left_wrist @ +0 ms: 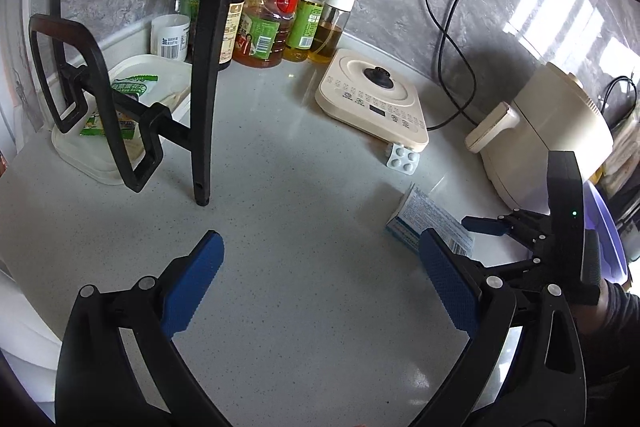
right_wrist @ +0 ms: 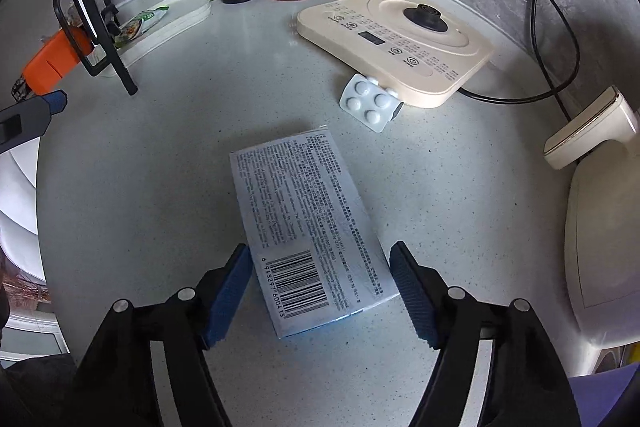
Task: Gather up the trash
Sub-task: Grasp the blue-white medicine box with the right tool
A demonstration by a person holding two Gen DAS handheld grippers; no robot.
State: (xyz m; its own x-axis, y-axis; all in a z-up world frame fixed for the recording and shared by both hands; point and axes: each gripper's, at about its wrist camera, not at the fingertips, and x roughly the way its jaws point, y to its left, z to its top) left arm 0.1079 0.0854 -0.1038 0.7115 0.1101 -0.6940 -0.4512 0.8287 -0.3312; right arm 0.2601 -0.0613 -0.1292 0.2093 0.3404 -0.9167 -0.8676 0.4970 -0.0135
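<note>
Speckled grey bench carries the medicine box, lying flat between my right tool's spread fingers; left tool gapes empty. Next I'd close squarely across its width.

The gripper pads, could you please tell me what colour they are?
Blue pads, ridged, clearest in the right wrist view.

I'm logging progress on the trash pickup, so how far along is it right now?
Nothing visibly collected yet. In hand: the right hand-held gripper is open, straddling the medicine box without closing on it. Left: that box, the blister pack by the cream base, and the wrappers in the white tray. The left hand-held gripper is open and empty.
</note>
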